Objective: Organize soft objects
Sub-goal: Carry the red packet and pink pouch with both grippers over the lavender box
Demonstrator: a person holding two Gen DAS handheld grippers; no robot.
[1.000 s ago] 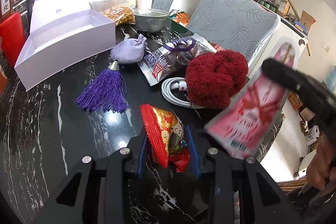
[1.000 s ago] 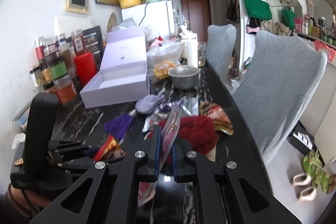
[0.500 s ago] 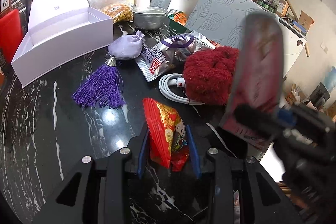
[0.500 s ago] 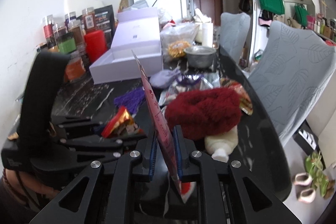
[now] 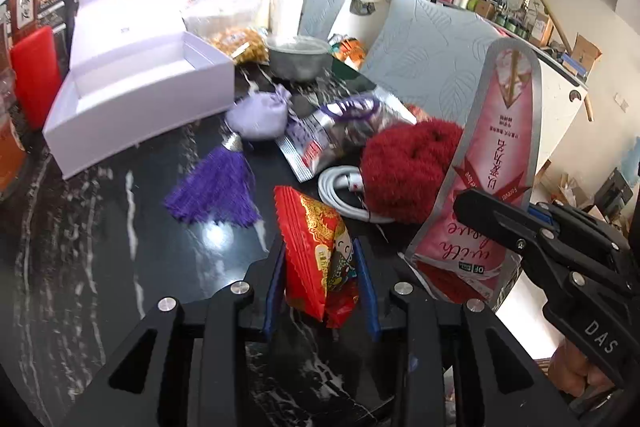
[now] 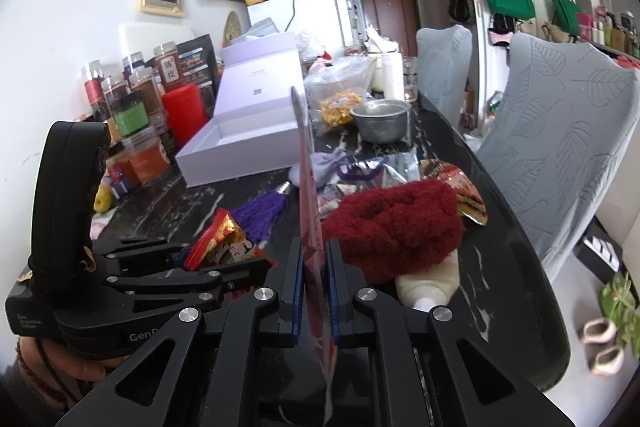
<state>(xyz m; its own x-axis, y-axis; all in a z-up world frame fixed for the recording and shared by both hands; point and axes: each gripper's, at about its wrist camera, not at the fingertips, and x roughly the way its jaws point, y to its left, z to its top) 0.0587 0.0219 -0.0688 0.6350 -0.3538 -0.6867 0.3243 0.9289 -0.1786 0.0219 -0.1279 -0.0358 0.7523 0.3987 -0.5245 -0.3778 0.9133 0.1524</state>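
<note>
My left gripper (image 5: 320, 263) is shut on a red snack packet (image 5: 316, 247) just above the black marble table (image 5: 100, 247); the packet also shows in the right wrist view (image 6: 224, 239). My right gripper (image 6: 314, 267) is shut on a tall pink pouch (image 6: 310, 195), held upright; in the left wrist view the pouch (image 5: 492, 163) stands right of the packet. A dark red fuzzy scrunchie (image 5: 408, 167) lies beyond on a white cable (image 5: 340, 191). A lilac sachet (image 5: 260, 115) with a purple tassel (image 5: 216, 187) lies nearby.
An open lilac box (image 5: 132, 95) stands at the back left. A silver snack bag (image 5: 332, 139), a metal bowl (image 5: 298, 59), a white bottle (image 6: 432, 283) and jars (image 6: 132, 111) crowd the table. Grey chairs (image 6: 560, 155) stand along the right edge.
The right gripper has swung the pink pouch from flat to upright and settled it beside the left gripper. The left gripper has kept its hold on the red packet.
</note>
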